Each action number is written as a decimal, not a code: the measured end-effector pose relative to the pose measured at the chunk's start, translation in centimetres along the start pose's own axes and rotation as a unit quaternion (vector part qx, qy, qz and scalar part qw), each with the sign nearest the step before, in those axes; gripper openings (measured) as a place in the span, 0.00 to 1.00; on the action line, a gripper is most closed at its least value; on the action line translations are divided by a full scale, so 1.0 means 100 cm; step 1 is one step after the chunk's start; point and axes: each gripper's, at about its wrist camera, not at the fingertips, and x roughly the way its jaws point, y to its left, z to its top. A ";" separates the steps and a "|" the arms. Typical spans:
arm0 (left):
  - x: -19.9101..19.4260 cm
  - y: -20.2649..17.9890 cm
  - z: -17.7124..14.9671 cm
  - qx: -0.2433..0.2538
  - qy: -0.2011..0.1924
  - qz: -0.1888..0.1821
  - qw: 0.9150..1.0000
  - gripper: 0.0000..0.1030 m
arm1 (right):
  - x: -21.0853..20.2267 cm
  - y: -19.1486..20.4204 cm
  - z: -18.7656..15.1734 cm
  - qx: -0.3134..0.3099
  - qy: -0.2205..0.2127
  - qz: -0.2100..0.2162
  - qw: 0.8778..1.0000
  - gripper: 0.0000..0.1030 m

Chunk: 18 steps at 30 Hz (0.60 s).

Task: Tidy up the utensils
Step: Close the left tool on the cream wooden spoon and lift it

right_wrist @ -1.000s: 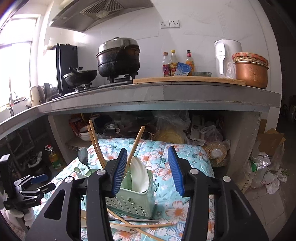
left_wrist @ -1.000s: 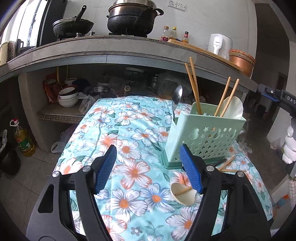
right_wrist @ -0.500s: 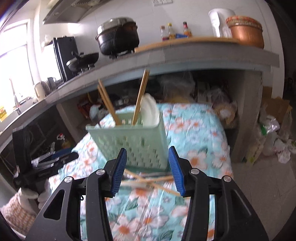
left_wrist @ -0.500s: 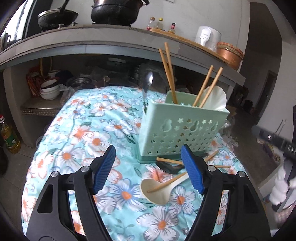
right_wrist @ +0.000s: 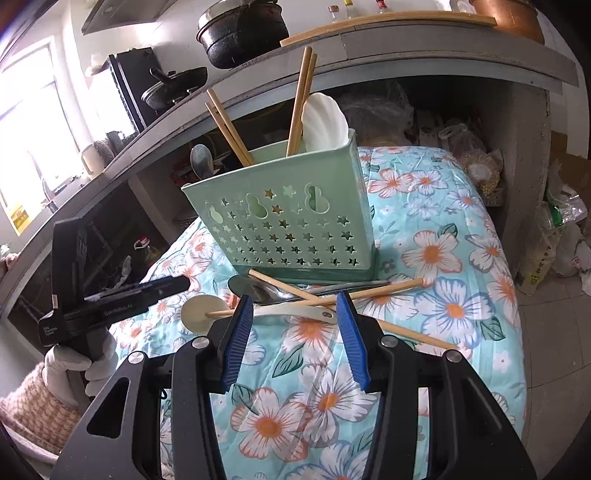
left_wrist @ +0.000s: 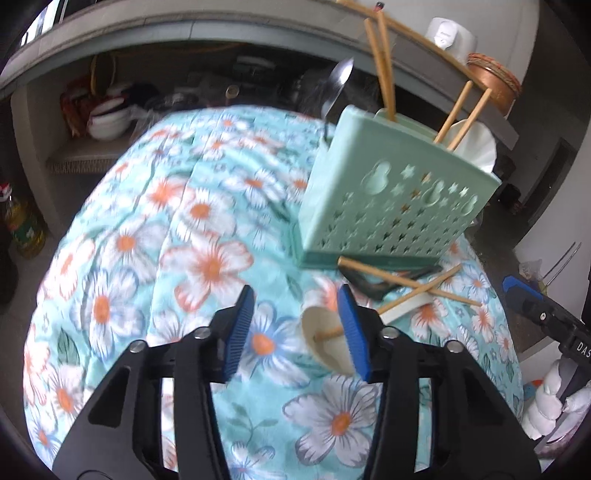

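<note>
Both grippers have dropped toward loose chopsticks and the cream spoon before the green caddy, left gripper and right gripper wide, empty; next, pinch one.

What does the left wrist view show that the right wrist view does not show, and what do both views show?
Only the left wrist view shows the stacked white bowls on the low shelf and the white appliance on the counter. Only the right wrist view shows the black pot, the wok, the window and the gloved hand that holds the left gripper, whose jaws are open. Both show the green utensil basket, the loose chopsticks and cream spoon lying before it, and the floral cloth.
</note>
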 end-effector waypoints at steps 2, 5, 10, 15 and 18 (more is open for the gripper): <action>0.005 0.008 -0.007 -0.019 0.019 0.001 1.000 0.30 | 0.003 -0.003 -0.001 0.004 0.004 0.003 1.000 0.45; 0.007 0.018 -0.015 -0.048 0.036 -0.010 0.998 0.26 | 0.007 -0.007 -0.003 0.009 0.010 0.006 1.000 0.45; 0.002 0.021 -0.021 -0.067 0.048 -0.039 0.996 0.26 | 0.012 -0.011 -0.002 0.016 0.015 0.011 1.000 0.45; 0.010 0.015 -0.025 -0.077 0.067 -0.052 0.993 0.25 | 0.013 -0.011 -0.001 0.017 0.013 0.015 1.000 0.45; 0.022 0.009 -0.028 -0.077 0.075 -0.049 0.993 0.25 | 0.011 -0.010 -0.002 0.014 0.012 0.013 1.000 0.45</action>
